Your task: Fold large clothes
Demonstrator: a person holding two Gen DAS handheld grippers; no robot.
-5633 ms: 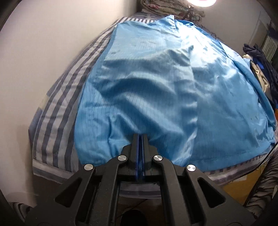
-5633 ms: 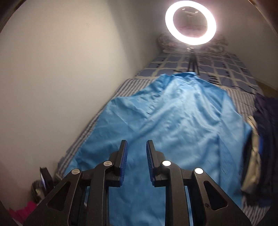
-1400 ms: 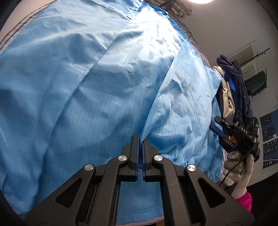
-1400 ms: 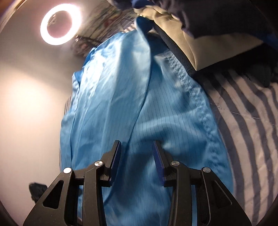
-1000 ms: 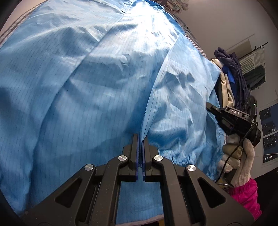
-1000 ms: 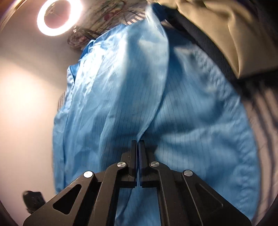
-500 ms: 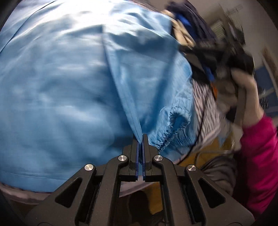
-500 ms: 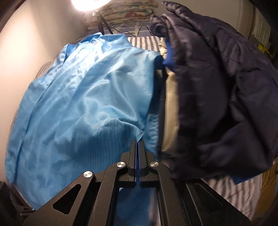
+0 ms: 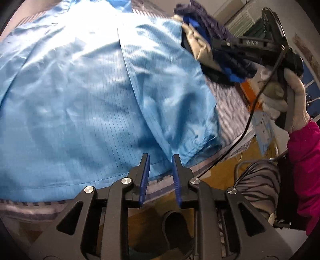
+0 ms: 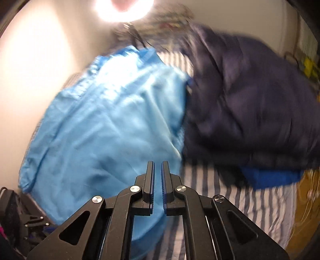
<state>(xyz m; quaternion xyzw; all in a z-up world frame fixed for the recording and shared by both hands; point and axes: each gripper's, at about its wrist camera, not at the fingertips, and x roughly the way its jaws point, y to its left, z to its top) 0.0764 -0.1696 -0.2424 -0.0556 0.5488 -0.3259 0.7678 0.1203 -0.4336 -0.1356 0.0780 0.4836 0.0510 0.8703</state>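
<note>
A large light-blue garment (image 9: 84, 96) lies spread on a striped bed, with one sleeve (image 9: 176, 92) folded inward along its right side. My left gripper (image 9: 159, 158) hovers above the hem near the sleeve's gathered cuff; its jaws are opening and nothing is between them. In the right wrist view the blue garment (image 10: 104, 124) fills the left and is blurred. My right gripper (image 10: 157, 166) hangs above its near edge with the jaws opening a narrow gap and no cloth between them. The right gripper (image 9: 218, 51), held by a gloved hand (image 9: 288, 94), also shows at the upper right of the left wrist view.
A dark navy padded jacket (image 10: 250, 112) with a beige lining (image 9: 198, 44) is piled at the bed's right side. The striped sheet (image 10: 216, 188) shows at the near edge. A ring light (image 10: 124, 8) glares at the far end. A pink sleeve (image 9: 304, 170) is at right.
Both grippers have let go of the blue fabric and their jaws have parted. Both have pulled back and up from the garment, and the sleeve now lies folded on it.
</note>
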